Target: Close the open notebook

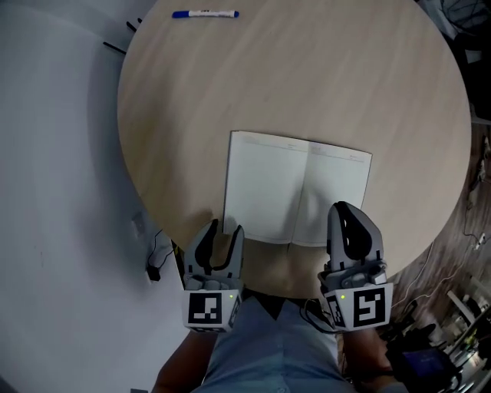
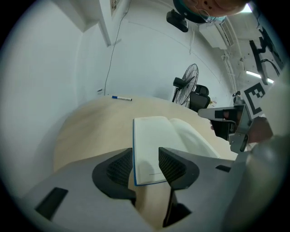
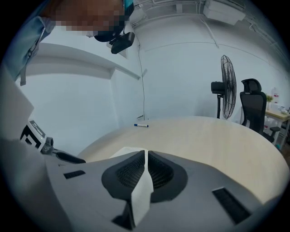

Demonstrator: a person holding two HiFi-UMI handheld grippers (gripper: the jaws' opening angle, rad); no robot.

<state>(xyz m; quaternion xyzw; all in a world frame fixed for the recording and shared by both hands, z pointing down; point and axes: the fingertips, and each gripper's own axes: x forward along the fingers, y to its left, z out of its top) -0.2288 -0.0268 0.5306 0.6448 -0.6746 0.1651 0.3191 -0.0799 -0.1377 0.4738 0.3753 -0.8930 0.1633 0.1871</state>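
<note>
An open notebook (image 1: 295, 188) with blank white pages lies flat near the front edge of the round wooden table (image 1: 307, 77). My left gripper (image 1: 225, 228) is open at the notebook's near left corner. In the left gripper view that blue-edged corner (image 2: 142, 174) shows between the pads without touching them. My right gripper (image 1: 345, 211) is shut and hovers over the near edge of the right page. In the right gripper view (image 3: 145, 156) a white strip shows in the slit between the fingers; whether it is a pinched page I cannot tell.
A blue marker pen (image 1: 205, 14) lies at the table's far edge. A standing fan (image 3: 226, 86) and a black office chair (image 3: 253, 102) are beyond the table. Cables and a plug (image 1: 157, 257) lie on the floor at the left.
</note>
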